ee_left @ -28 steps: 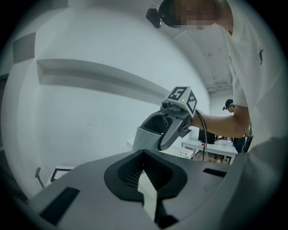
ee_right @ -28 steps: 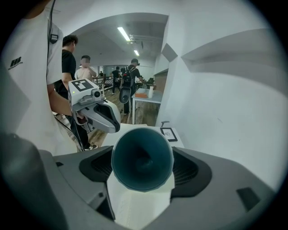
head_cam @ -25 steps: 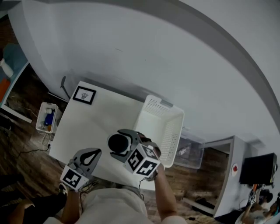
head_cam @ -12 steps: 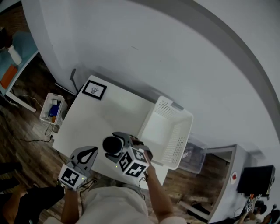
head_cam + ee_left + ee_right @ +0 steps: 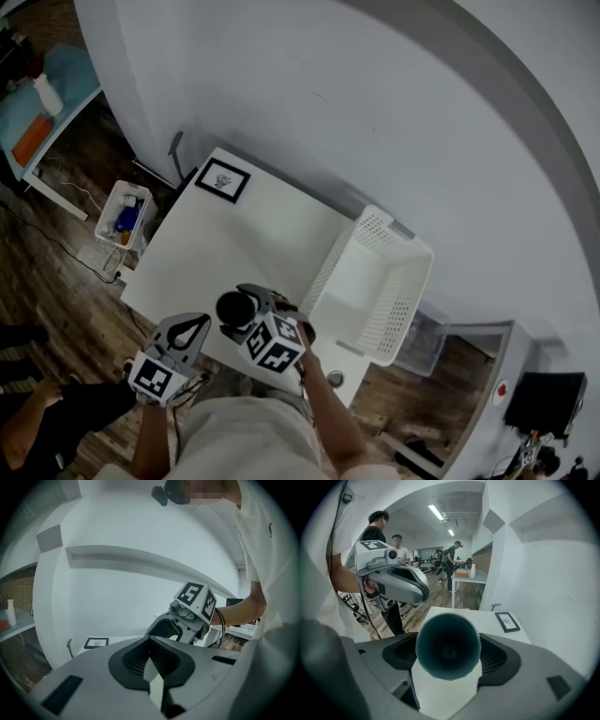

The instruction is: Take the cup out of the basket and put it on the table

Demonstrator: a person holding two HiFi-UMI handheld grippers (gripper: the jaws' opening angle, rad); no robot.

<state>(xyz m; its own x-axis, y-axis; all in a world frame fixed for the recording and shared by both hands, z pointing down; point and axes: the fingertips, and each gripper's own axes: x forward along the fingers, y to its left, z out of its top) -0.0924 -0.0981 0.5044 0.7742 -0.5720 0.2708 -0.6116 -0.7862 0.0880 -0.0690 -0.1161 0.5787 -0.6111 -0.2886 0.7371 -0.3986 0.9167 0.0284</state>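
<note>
Carried farther from the perforated basket (image 5: 395,322), the round dark cup (image 5: 234,307) sits pinched in the right claw (image 5: 448,656); left claw (image 5: 152,672) closed.

The head camera looks steeply down on the white table (image 5: 244,234). Low at its near edge, the left gripper view faces the wall (image 5: 117,597). The right gripper view, tight behind a cup (image 5: 448,645), faces the open room (image 5: 440,559); all three catch the framed picture (image 5: 223,180).

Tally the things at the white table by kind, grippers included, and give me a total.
cup: 1
basket: 1
picture frame: 1
grippers: 2, the left gripper and the right gripper
Total: 5
</note>
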